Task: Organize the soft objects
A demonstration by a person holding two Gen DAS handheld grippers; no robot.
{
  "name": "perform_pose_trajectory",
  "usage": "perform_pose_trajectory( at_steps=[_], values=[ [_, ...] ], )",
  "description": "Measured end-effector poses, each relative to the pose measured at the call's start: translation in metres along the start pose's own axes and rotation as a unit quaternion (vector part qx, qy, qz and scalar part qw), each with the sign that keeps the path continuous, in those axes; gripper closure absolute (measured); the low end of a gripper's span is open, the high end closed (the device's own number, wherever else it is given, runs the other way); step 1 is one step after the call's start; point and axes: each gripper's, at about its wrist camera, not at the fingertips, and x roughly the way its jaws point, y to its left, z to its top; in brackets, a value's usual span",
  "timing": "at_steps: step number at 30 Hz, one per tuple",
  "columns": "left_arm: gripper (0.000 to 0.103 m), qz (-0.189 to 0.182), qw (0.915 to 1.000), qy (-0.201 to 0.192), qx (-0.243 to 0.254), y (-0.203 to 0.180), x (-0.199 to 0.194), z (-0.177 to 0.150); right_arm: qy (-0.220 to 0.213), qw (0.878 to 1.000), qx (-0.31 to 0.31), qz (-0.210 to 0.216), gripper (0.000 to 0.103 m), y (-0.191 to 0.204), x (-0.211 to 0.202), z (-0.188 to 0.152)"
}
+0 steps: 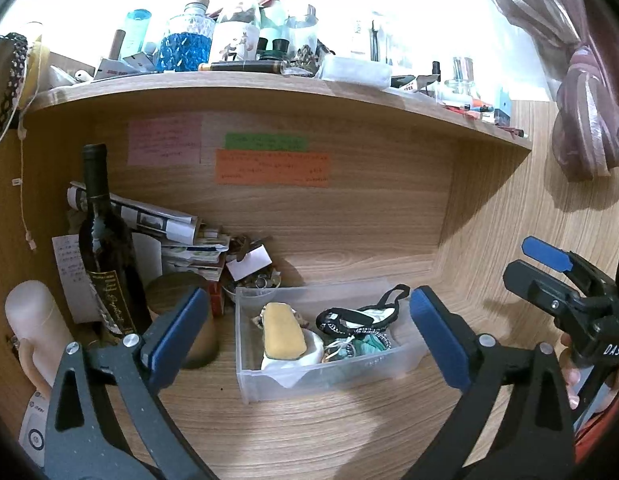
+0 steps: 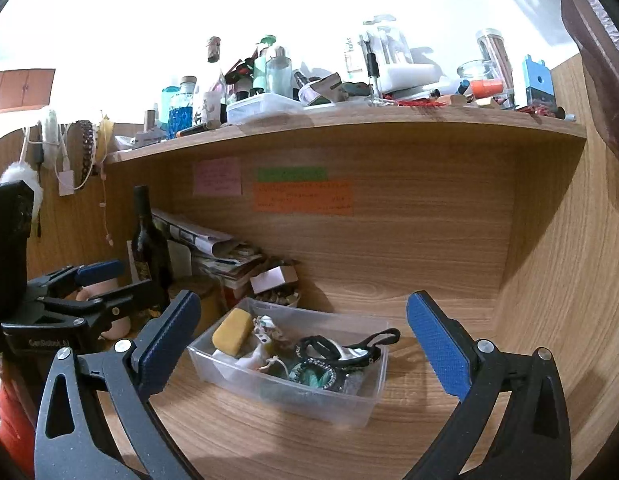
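Your left gripper (image 1: 305,332) had its jaws spread wide and empty, and between them, a little ahead, sat the clear rectangular plastic bin (image 1: 397,360) on the wooden tabletop (image 1: 349,432). In it lay the yellow oblong sponge (image 1: 283,332), nearer the left jaw, and a black-trimmed fabric piece (image 1: 349,316). Your right gripper (image 2: 305,340) likewise stood spread, framing that bin.
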Motion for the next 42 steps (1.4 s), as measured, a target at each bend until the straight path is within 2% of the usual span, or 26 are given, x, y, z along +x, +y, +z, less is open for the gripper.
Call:
perform_pose_trajectory(
  at_steps=[42],
  values=[
    [0.0,0.004,1.0,-0.003,0.002,-0.0005,-0.004,-0.0025,0.006,1.0,0.006,0.005,0.0,0.0015,0.0007,-0.0034]
  ],
)
